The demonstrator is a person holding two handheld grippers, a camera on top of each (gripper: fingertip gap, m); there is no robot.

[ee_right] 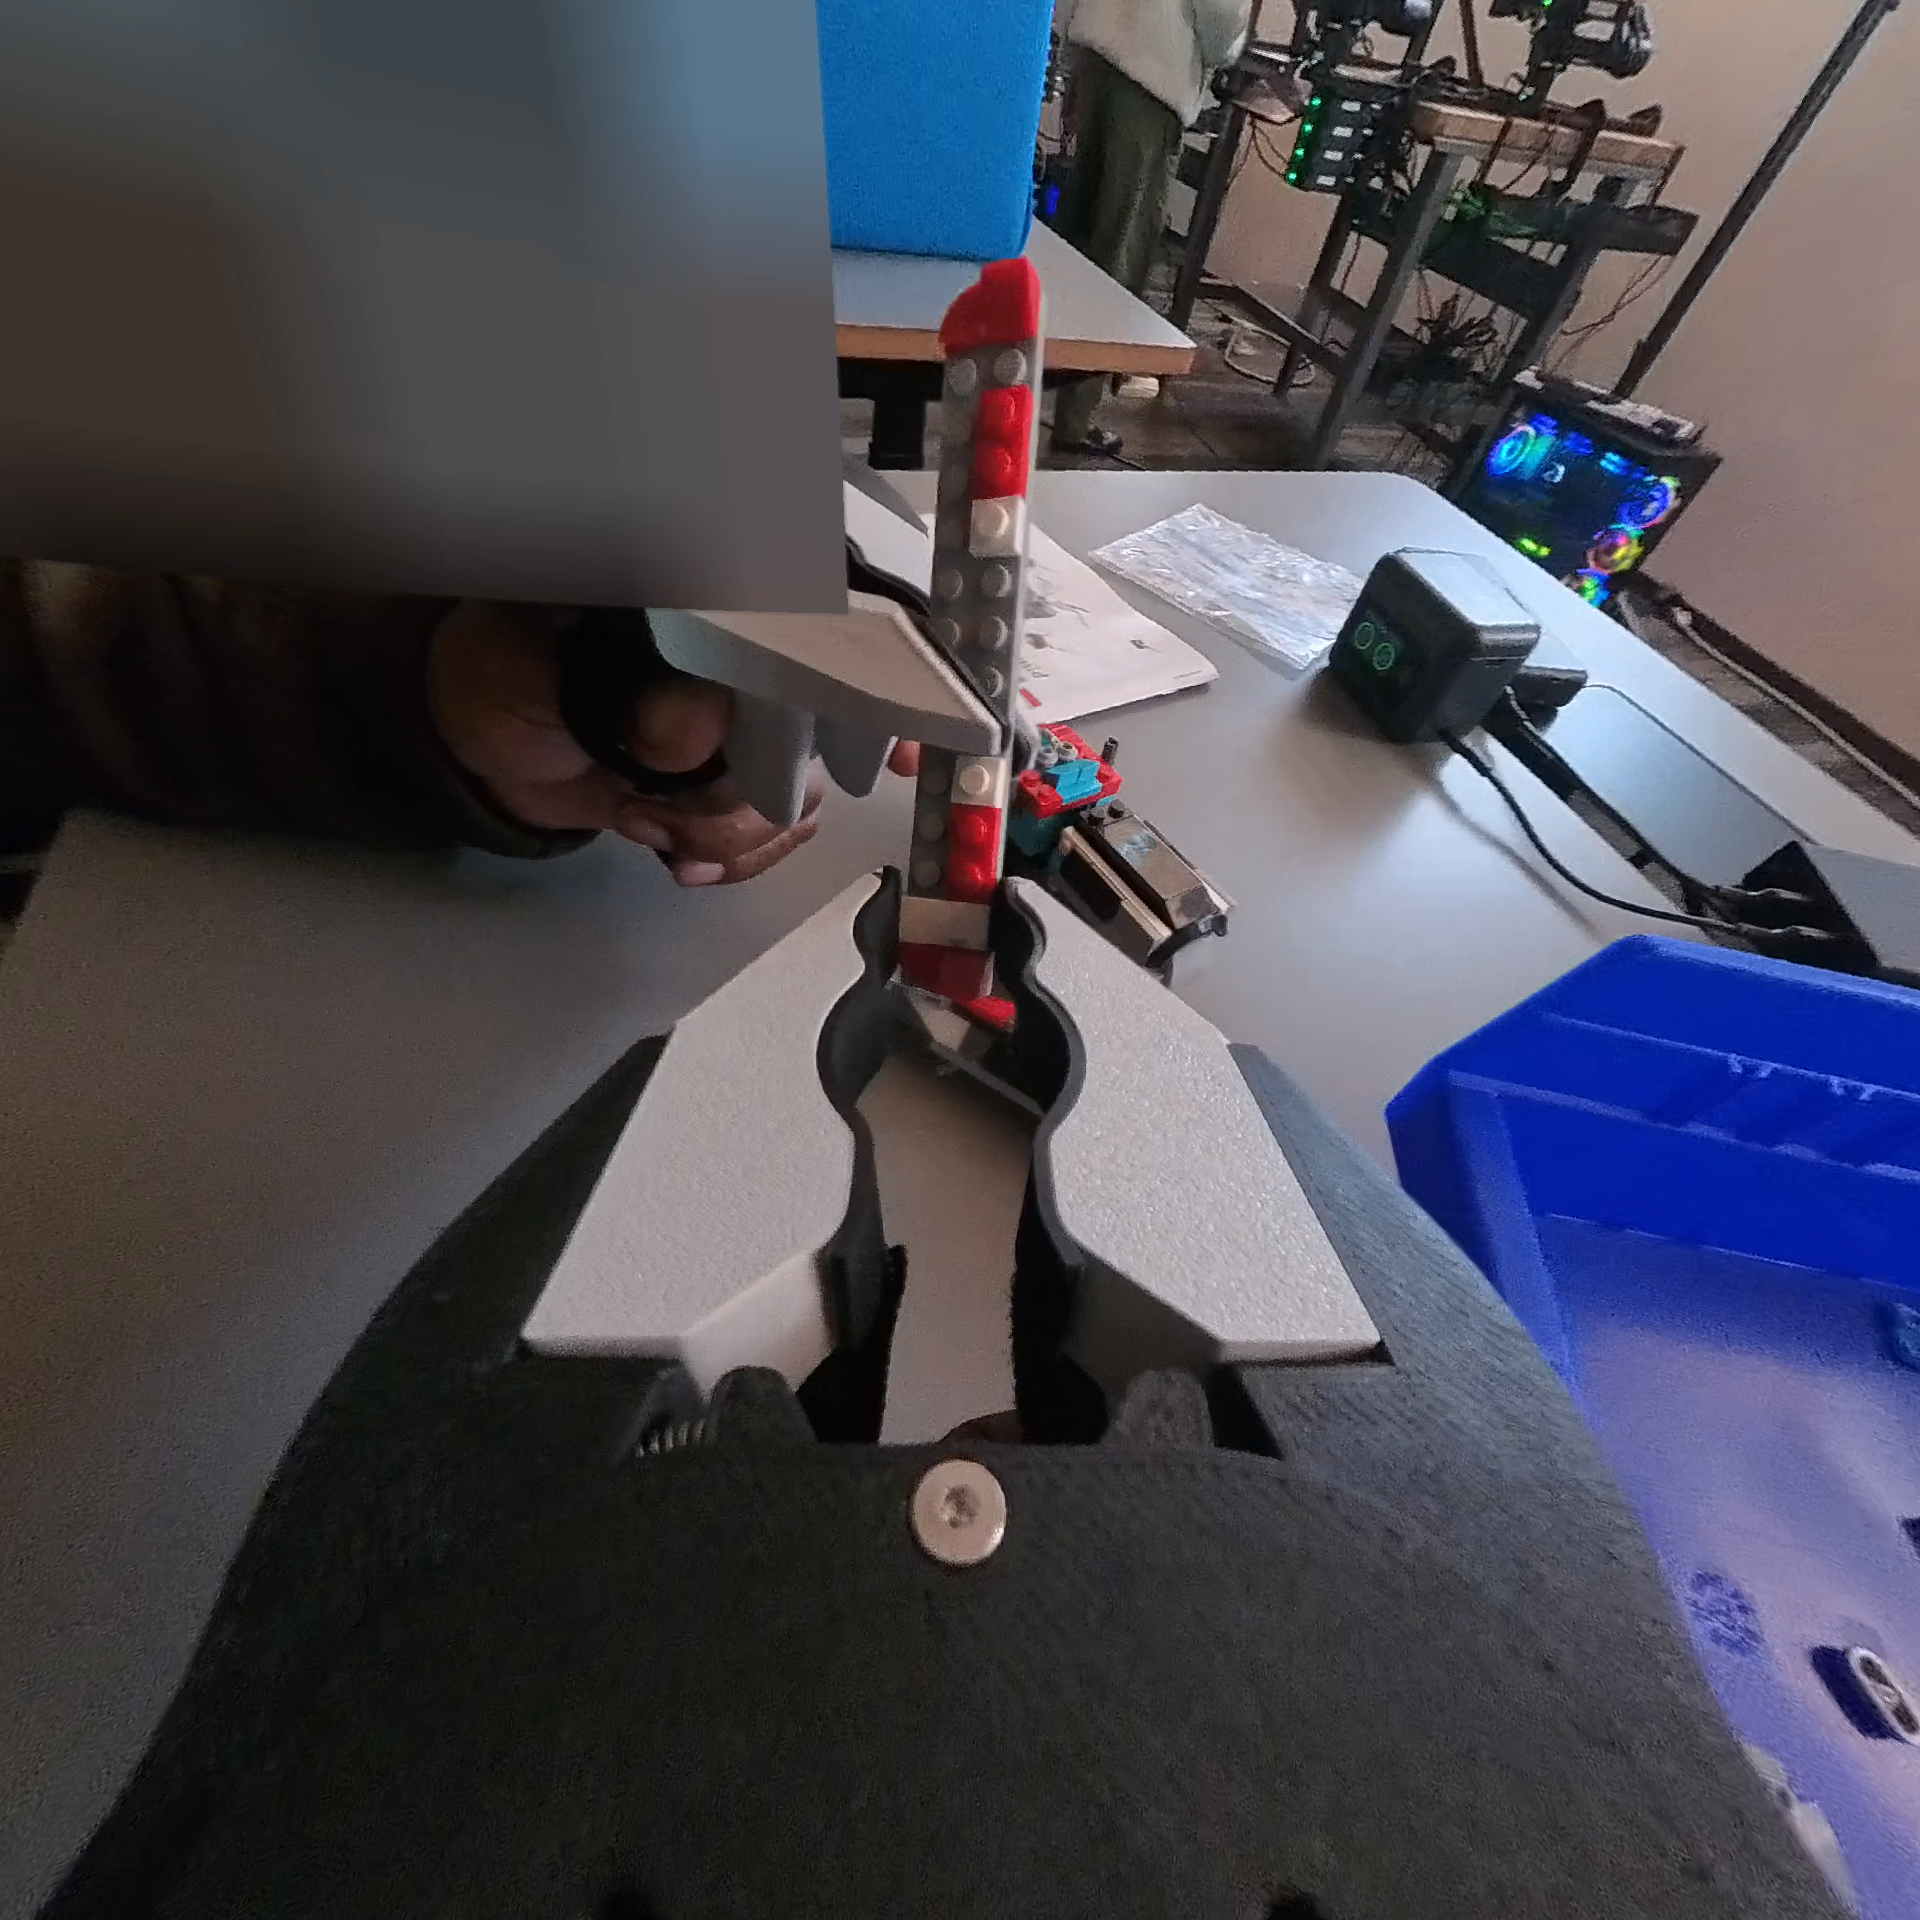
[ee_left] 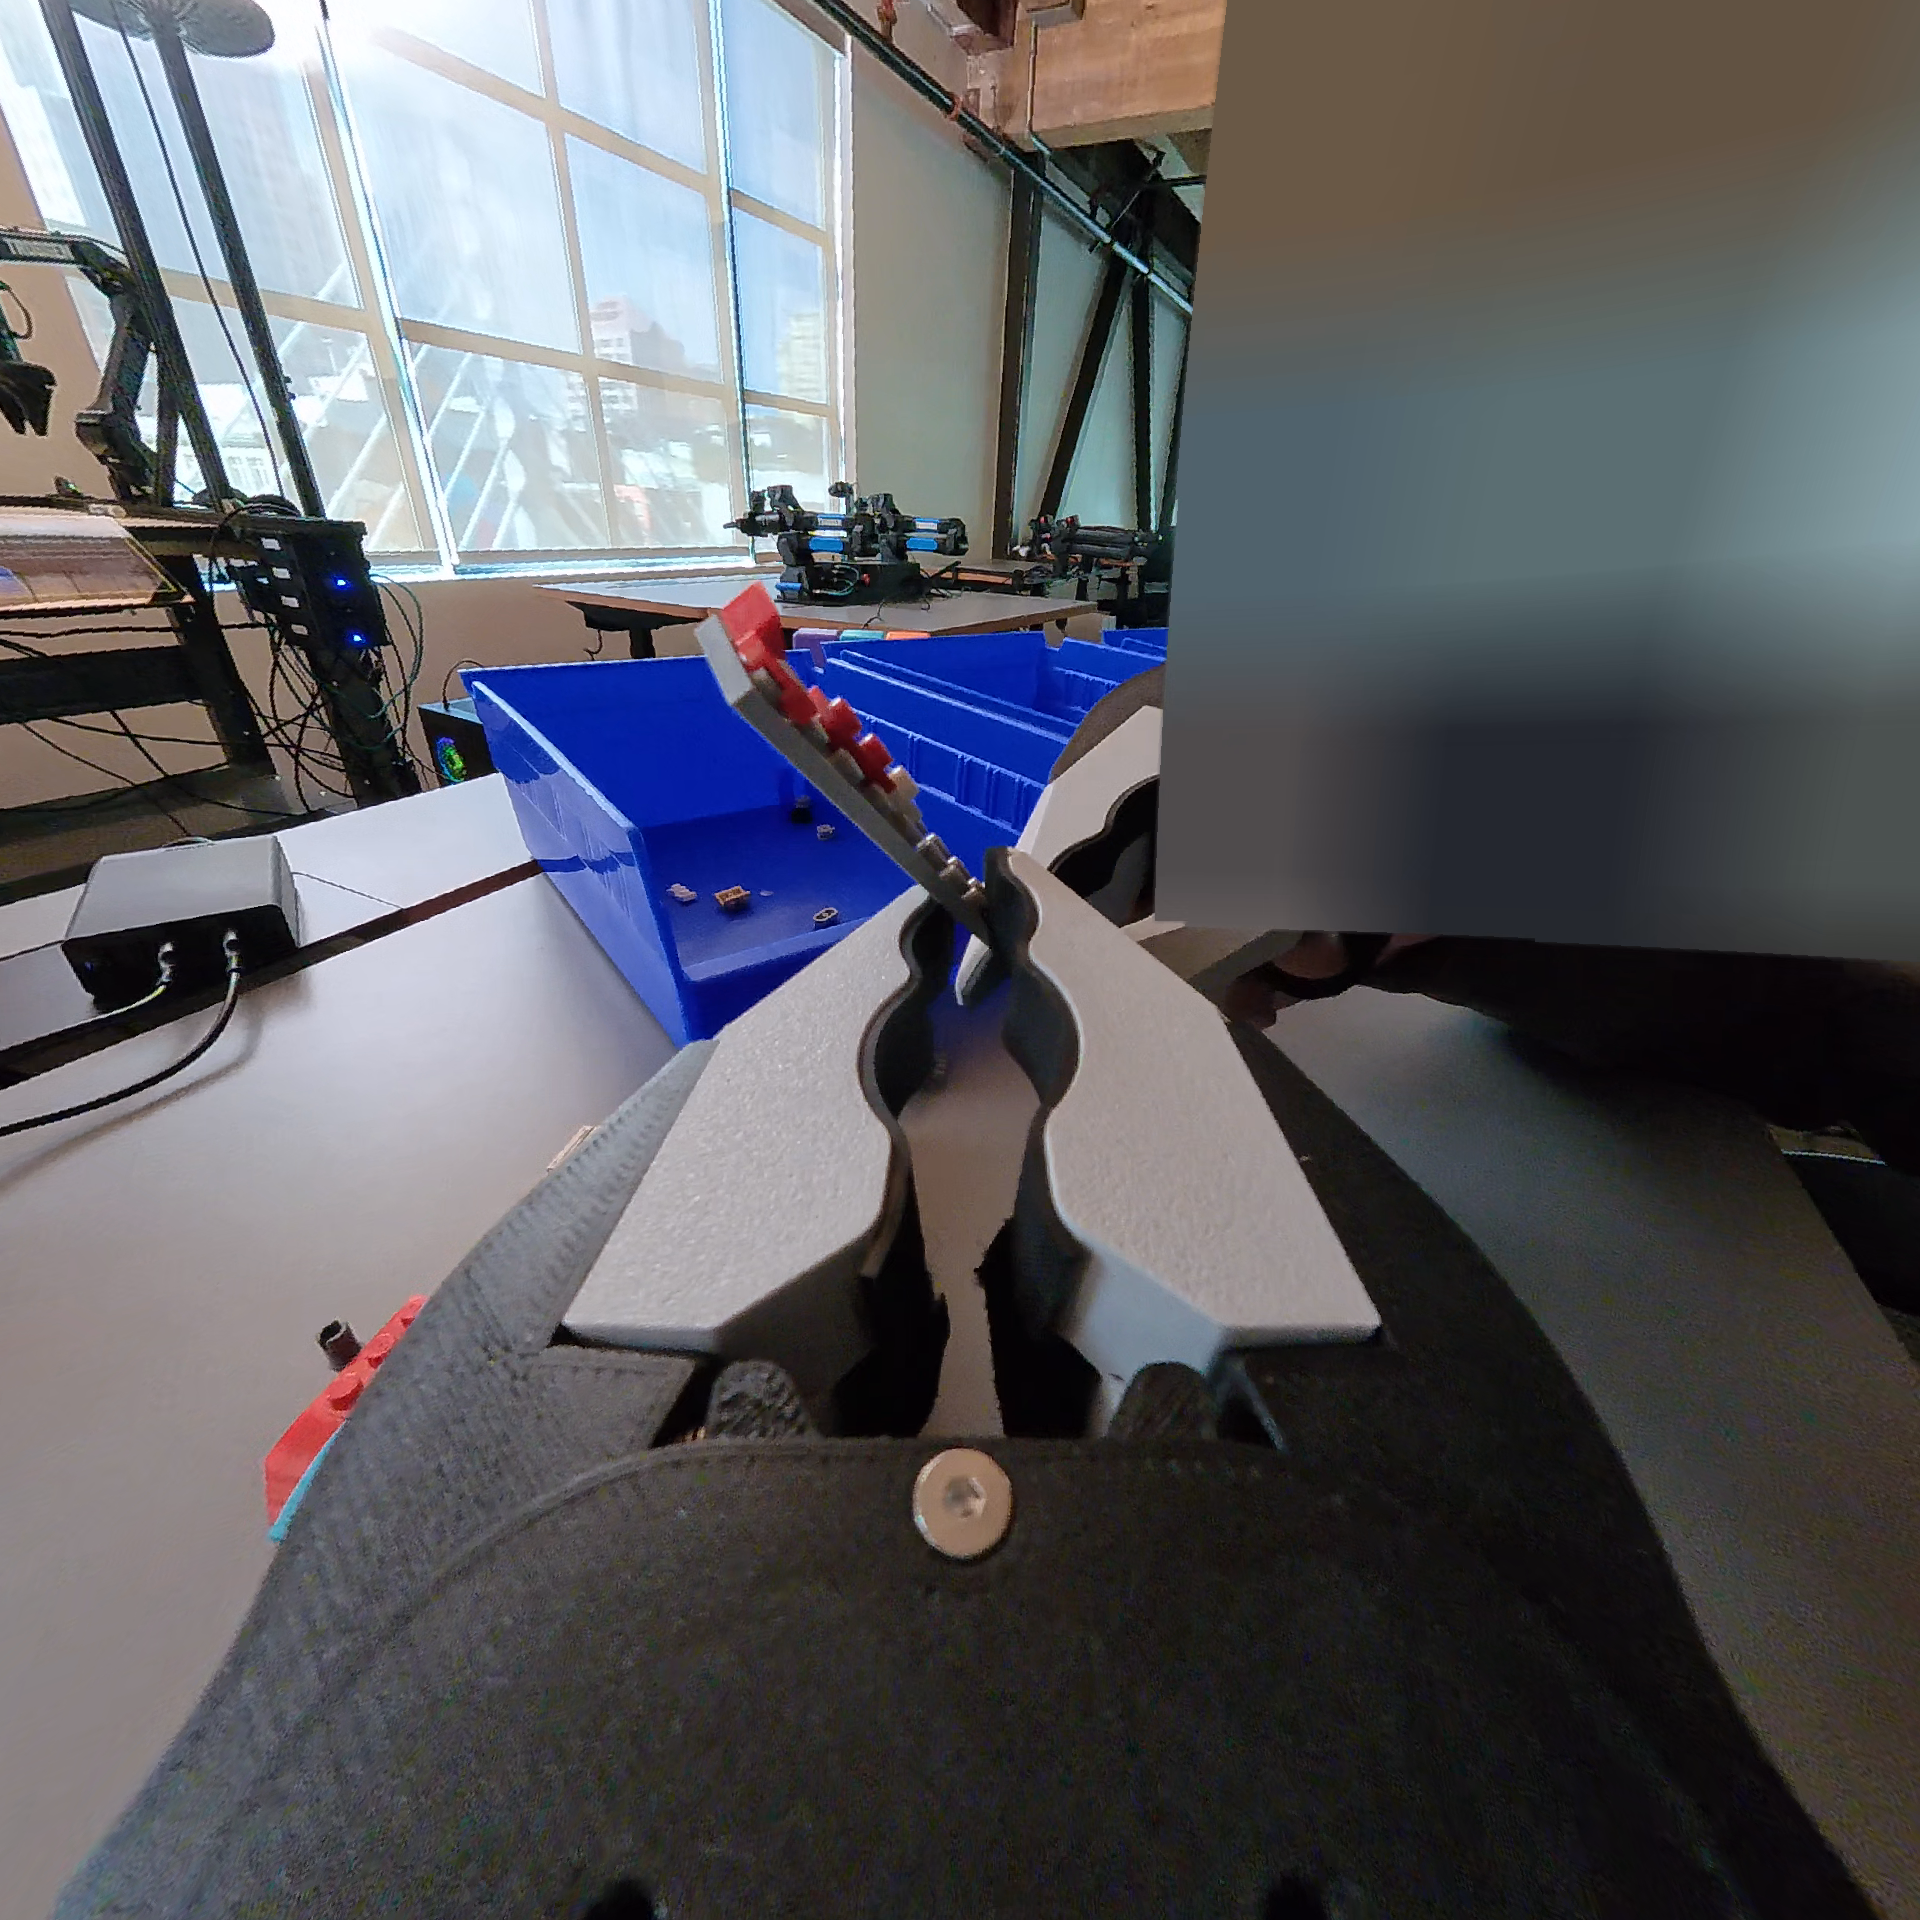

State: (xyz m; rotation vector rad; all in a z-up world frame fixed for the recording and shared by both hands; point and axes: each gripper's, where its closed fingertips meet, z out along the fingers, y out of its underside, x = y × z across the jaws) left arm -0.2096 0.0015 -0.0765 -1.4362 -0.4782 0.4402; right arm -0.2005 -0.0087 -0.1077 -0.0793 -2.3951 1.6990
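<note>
Above the worktop (ee_right: 312,1039), both grippers clamp one grey-red brick strip (ee_right: 982,582): left gripper (ee_left: 971,914) fingers mid-plate, right gripper (ee_right: 951,914) fingers at its end, prob. to steady it.

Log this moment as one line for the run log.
left tool: clamps brick strip | right tool: clamps same strip | blue bin: behind

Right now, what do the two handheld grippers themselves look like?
Both match: the left gripper and right gripper have a black, coarse-textured printed body with a silver screw at centre, and two light grey, grainy fingers lined with wavy black pads. The hand on the left gripper emerges from a dark sleeve.
</note>
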